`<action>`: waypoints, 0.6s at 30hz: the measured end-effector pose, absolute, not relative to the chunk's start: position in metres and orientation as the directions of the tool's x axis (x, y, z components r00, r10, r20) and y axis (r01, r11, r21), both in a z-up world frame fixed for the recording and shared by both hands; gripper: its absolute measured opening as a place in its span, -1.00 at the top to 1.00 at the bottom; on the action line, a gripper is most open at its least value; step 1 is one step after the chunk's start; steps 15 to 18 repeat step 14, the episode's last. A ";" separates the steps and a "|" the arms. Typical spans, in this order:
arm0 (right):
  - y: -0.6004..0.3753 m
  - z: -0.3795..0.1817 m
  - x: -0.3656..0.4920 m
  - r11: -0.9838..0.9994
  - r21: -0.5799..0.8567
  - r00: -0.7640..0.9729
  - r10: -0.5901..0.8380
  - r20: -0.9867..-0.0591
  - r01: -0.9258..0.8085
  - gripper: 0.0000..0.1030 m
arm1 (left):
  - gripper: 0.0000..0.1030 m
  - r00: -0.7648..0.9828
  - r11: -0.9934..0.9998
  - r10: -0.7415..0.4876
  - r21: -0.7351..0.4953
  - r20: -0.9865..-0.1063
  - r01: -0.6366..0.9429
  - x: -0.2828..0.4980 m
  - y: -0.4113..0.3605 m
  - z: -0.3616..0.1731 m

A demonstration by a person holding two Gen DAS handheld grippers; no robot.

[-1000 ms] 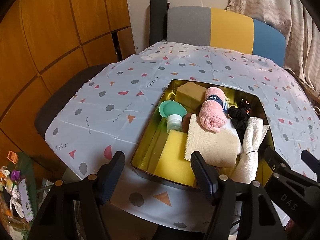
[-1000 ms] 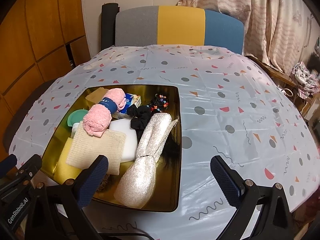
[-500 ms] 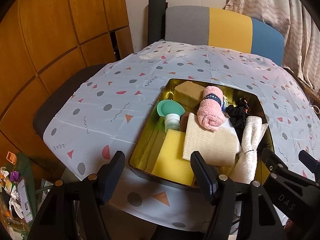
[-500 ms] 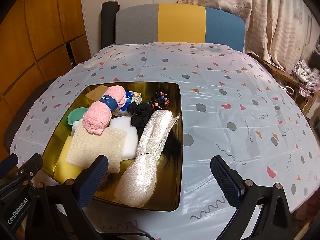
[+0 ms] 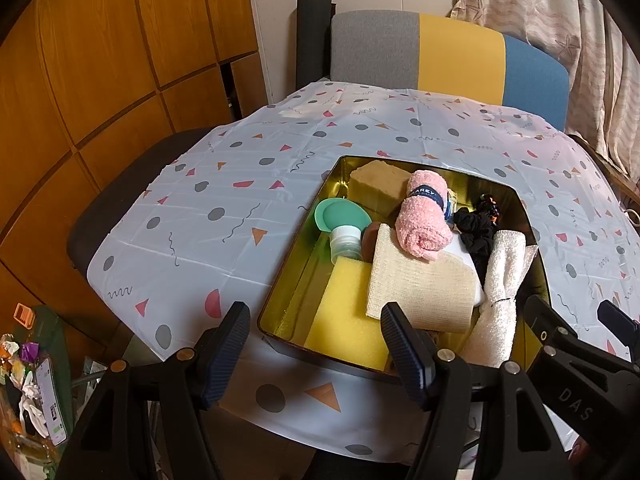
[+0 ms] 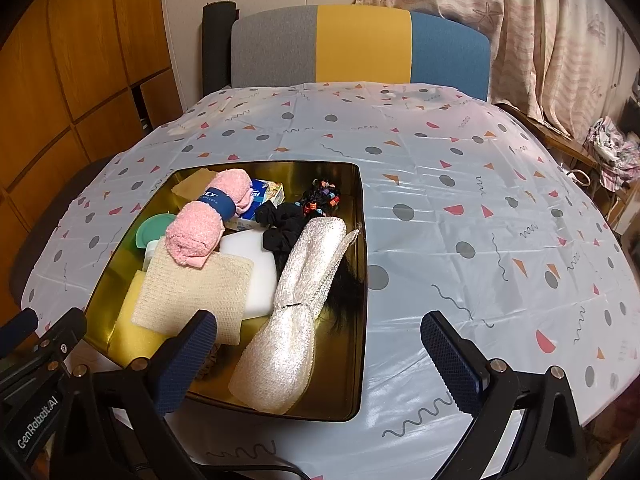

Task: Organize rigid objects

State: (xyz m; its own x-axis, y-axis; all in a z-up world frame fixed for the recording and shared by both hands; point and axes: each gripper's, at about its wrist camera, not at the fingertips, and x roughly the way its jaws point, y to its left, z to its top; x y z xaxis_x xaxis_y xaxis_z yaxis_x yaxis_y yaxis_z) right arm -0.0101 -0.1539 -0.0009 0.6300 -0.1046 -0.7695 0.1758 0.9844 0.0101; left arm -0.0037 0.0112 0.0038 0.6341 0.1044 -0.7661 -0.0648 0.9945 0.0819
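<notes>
Gold tin [image 5: 298, 268] sitting on dotted tablecloth [image 5: 224, 216], centre-right of left view, lower left of right view [image 6: 362, 264]. Packed with mixed items. Yellow sponge [image 5: 348, 312] flat at near left corner of tin, partly under beige mesh cloth [image 5: 420, 288]. Pink rolled towel [image 5: 424, 216] with blue band lying across the cloth's far edge, seen again left of centre in right view [image 6: 204, 224]. Green lid [image 5: 340, 216] and small clear bottle with white cap [image 5: 345, 240] at tin's left side, touching each other. Tan sponge block [image 5: 376, 182] at far left corner. White shimmery mesh cloth [image 6: 296, 308] running long along right side of tin, tied at the middle. White block [image 6: 252, 264] between beige cloth and shimmery cloth. Black scrunchie [image 6: 282, 224] and bunch of coloured hair ties [image 6: 320, 198] at far right corner. Small printed box [image 6: 260, 200] behind towel. Black tuft of hair or fur under shimmery cloth, hard to identify.

Left gripper [image 5: 316, 344] low in frame, hovering at tin's near edge, jaws parted moderately, nothing between them. Right gripper [image 6: 318, 344] at bottom of its frame, jaws spread wide, straddling tin's near right corner, holding nothing. Striped chair back [image 6: 360, 52] at top, wooden panels [image 5: 100, 80] at left, curtain [image 6: 540, 32] upper right.
</notes>
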 end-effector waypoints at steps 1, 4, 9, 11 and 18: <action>-0.154 -0.001 -0.010 0.984 0.010 0.630 -0.105 -0.770 0.176 -0.99 | -0.34 0.633 0.995 0.103 0.080 -0.767 -0.065 -0.004 0.011 0.004; -0.154 -0.001 -0.010 0.984 0.010 0.630 -0.105 -0.770 0.176 -0.99 | -0.34 0.631 0.995 0.102 0.080 -0.769 -0.063 -0.003 0.011 0.003; -0.154 -0.002 -0.010 0.984 0.011 0.630 -0.104 -0.770 0.176 -0.99 | -0.34 0.630 0.995 0.101 0.081 -0.770 -0.061 -0.003 0.011 0.002; -0.154 -0.002 -0.010 0.984 0.012 0.630 -0.104 -0.769 0.176 -0.99 | -0.34 0.629 0.995 0.100 0.079 -0.771 -0.062 -0.003 0.011 0.002; -0.155 -0.003 -0.010 0.983 0.014 0.630 -0.105 -0.770 0.182 -0.99 | -0.34 0.623 0.996 0.094 0.074 -0.777 -0.059 -0.002 0.011 0.001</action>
